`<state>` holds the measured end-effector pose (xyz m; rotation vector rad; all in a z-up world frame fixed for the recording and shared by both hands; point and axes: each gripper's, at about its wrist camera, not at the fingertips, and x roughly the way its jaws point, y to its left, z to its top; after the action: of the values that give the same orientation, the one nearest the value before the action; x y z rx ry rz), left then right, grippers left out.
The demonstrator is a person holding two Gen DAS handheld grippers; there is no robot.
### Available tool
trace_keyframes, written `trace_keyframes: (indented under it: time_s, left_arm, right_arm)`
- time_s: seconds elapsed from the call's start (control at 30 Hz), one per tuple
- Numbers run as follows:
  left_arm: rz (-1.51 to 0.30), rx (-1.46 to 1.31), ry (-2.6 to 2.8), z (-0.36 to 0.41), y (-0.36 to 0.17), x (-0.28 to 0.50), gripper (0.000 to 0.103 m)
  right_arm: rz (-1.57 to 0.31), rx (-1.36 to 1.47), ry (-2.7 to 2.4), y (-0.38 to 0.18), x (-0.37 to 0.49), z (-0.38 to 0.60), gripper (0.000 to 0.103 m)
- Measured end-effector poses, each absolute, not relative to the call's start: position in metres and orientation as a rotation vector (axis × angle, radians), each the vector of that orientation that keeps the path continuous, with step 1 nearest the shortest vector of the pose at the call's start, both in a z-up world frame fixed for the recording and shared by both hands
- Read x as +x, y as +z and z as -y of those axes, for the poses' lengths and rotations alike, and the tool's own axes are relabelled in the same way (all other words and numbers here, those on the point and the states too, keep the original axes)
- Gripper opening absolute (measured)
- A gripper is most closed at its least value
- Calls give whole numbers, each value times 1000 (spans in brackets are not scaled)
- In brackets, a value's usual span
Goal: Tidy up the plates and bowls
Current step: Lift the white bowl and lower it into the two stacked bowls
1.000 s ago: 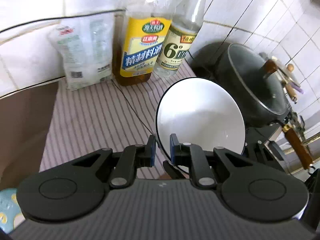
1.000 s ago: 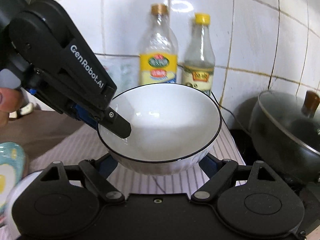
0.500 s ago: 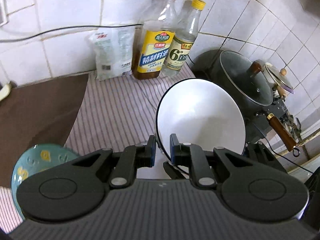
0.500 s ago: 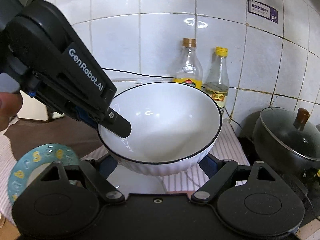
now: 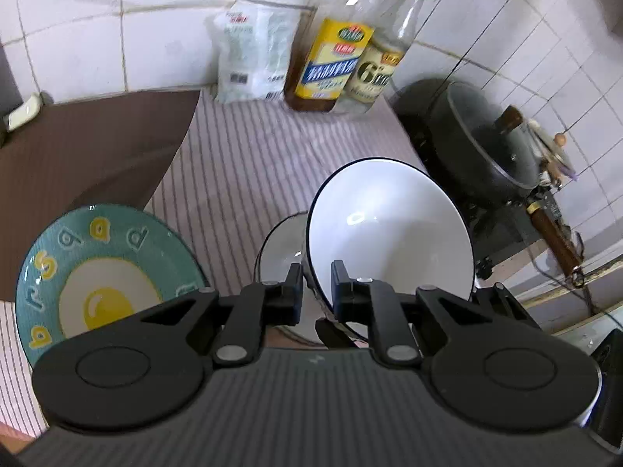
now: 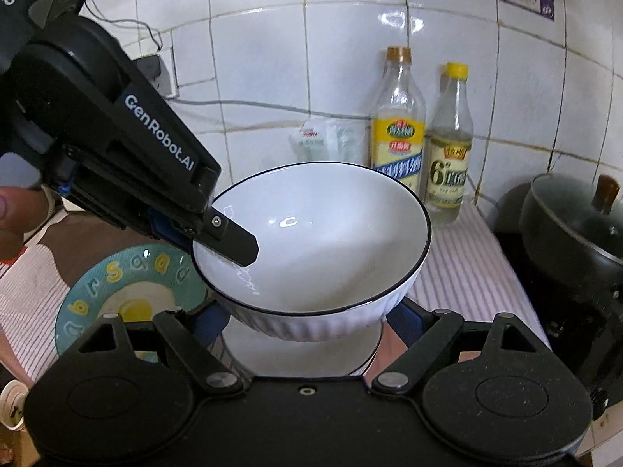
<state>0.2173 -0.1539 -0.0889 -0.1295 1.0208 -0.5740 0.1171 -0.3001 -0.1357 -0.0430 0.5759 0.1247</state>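
Above the striped pink-and-white cloth (image 5: 249,163) on the counter: white ribbed ceramic bowl with a thin black rim (image 5: 389,233) (image 6: 319,245), held in the air, tilted. Left gripper (image 5: 316,284) (image 6: 233,239) nearly closed, pinching the bowl's rim, one finger inside the bowl, one outside. Right gripper (image 6: 307,321) spread wide, a blue-padded finger at each side of the bowl's lower wall; whether the pads press the bowl cannot be told. Directly beneath the held bowl, a second white dish with a dark rim (image 5: 280,241) (image 6: 300,354), resting on the cloth. Just beside it, a teal round plate with a fried-egg picture and yellow letters (image 5: 101,272) (image 6: 128,292). Against the white tiled wall (image 6: 350,58): two clear bottles with yellow labels (image 5: 338,50) (image 6: 397,136) and a clear plastic packet (image 5: 249,54). Off to the right, a dark lidded pot (image 5: 486,140) (image 6: 572,225).
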Motion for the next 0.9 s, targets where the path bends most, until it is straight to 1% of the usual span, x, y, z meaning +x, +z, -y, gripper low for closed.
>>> trace_keyframes:
  time_s: [0.13,0.43,0.9]
  left_arm:
    - [-1032,-109,-542,152,-102,219,13]
    - [-1088,-139,-519,152,-123,229,13]
    - [-1094,-115,-479,162,-130,231,13]
  right_arm:
    - [-605,-19,188,-140,120,303,90]
    - [-687,-66,190,-151,134,299,90]
    - [-768,-144,184,-150,143,302,91]
